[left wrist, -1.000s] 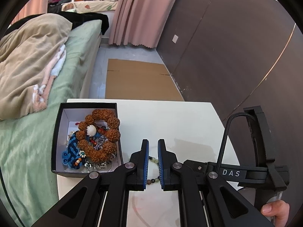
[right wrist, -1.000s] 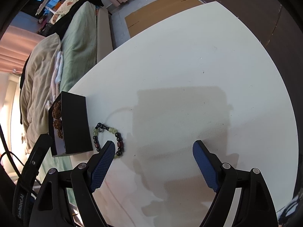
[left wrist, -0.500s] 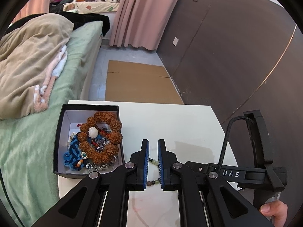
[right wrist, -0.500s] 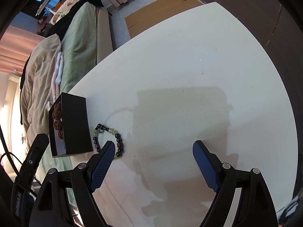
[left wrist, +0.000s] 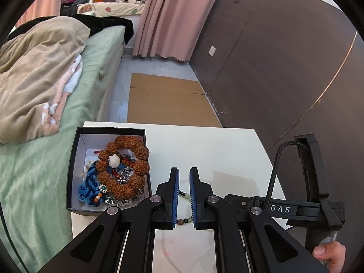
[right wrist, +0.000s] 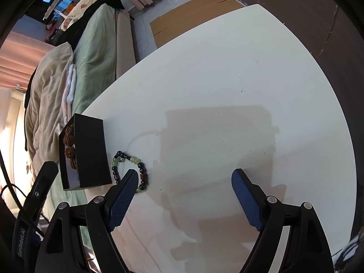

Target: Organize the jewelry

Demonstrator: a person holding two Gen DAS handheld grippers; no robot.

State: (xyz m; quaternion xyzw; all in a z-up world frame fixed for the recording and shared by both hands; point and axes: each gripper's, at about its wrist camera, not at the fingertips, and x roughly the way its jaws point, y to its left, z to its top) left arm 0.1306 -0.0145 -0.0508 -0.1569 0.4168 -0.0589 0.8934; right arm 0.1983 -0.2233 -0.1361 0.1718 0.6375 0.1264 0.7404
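While my left claw (left wrist: 184,175) sits nearly closed over the bracelet (right wrist: 130,159), gripping nothing.
My right claw (right wrist: 185,180) gapes wide, empty, lower frame; box (left wrist: 74,159) at left.

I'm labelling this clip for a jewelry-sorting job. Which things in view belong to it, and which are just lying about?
Belongs to the job:
- bracelet on the table
- black box of jewelry

Just lying about:
- bed with blanket
- cardboard on the floor
- curtain

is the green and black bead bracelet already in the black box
No, the bead bracelet lies on the white table just beside the black box, outside its wall.
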